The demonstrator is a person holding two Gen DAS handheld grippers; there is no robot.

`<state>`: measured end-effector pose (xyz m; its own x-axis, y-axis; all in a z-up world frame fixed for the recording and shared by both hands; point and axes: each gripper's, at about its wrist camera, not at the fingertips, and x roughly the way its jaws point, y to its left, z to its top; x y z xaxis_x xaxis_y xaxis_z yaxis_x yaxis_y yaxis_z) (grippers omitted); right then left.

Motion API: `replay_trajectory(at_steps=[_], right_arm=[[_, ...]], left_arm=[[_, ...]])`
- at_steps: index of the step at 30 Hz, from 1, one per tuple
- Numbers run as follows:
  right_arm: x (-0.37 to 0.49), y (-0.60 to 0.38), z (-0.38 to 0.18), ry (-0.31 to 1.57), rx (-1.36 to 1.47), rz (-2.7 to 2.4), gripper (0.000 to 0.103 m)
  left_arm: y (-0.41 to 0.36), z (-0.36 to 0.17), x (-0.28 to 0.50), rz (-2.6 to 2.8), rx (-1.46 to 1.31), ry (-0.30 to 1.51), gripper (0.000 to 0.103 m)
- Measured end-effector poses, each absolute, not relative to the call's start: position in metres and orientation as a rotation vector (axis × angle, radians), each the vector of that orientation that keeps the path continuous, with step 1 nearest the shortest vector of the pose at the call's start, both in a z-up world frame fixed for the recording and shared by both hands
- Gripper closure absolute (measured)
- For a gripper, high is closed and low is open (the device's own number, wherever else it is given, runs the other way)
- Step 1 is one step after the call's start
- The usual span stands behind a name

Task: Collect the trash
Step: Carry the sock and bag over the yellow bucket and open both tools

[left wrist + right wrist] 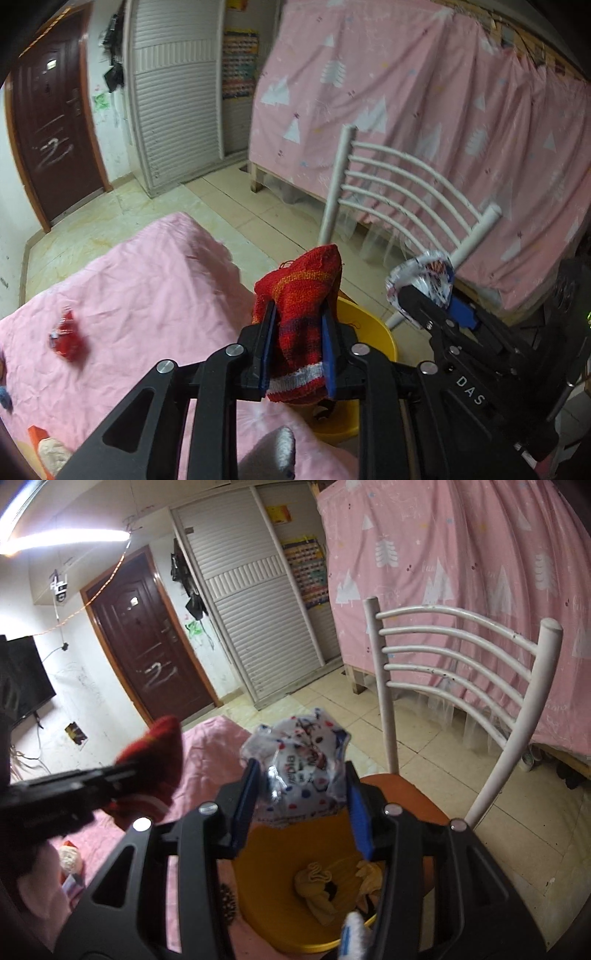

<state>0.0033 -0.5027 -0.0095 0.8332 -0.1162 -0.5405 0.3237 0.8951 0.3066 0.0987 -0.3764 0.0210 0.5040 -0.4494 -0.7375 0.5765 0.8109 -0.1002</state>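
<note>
My left gripper [298, 314] is shut on a red knitted sock [303, 280] with orange stripes and a white band, which stands upright between the blue pads. It hangs over the near rim of a yellow bin [369, 332]. My right gripper [301, 771] is shut on a crumpled white plastic wrapper [299, 746] with red and blue dots, held above the yellow bin [269, 878]. In the right wrist view the left gripper [125, 771] and the sock [159, 753] show at the left. In the left wrist view the right gripper [432, 295] and wrapper [432, 273] show at the right.
The bin stands on the orange seat [406, 794] of a white barred chair [458, 657] and holds yellow cloth [314, 886]. A pink sheet [147, 280] to the left carries a red wrapper [66, 334] and other small items. A pink curtain [406, 92] hangs behind, above tiled floor [229, 199].
</note>
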Motion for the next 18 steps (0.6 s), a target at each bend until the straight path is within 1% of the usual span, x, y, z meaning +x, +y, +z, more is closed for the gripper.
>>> replay_trajectory(at_steps=[1, 2, 3, 4, 8, 10, 12, 18], right_arm=[[0.003, -0.504, -0.01, 0.54, 0.402, -0.241, 0.059], [0.004, -0.505, -0.012, 0.542, 0.403, -0.242, 0.059], [0.004, -0.506, -0.013, 0.545, 0.405, -0.241, 0.059], [0.005, -0.506, -0.014, 0.549, 0.408, -0.24, 0.059], [0.011, -0.508, -0.019, 0.564, 0.417, -0.235, 0.057], [0.015, -0.509, -0.022, 0.575, 0.416, -0.23, 0.045], [0.02, -0.508, -0.026, 0.588, 0.413, -0.226, 0.04], [0.032, -0.502, -0.031, 0.619, 0.402, -0.212, 0.039]], left_arm=[[-0.377, 0.019, 0.098, -0.625, 0.173, 0.842, 0.077], [-0.38, 0.016, 0.097, -0.62, 0.183, 0.841, 0.072], [-0.38, 0.014, 0.098, -0.616, 0.187, 0.839, 0.064], [-0.38, 0.013, 0.098, -0.61, 0.19, 0.838, 0.061], [-0.377, 0.014, 0.101, -0.586, 0.18, 0.839, 0.058], [-0.372, 0.016, 0.103, -0.576, 0.162, 0.84, 0.057], [-0.367, 0.019, 0.101, -0.573, 0.147, 0.838, 0.055], [-0.344, 0.029, 0.093, -0.567, 0.11, 0.82, 0.052]])
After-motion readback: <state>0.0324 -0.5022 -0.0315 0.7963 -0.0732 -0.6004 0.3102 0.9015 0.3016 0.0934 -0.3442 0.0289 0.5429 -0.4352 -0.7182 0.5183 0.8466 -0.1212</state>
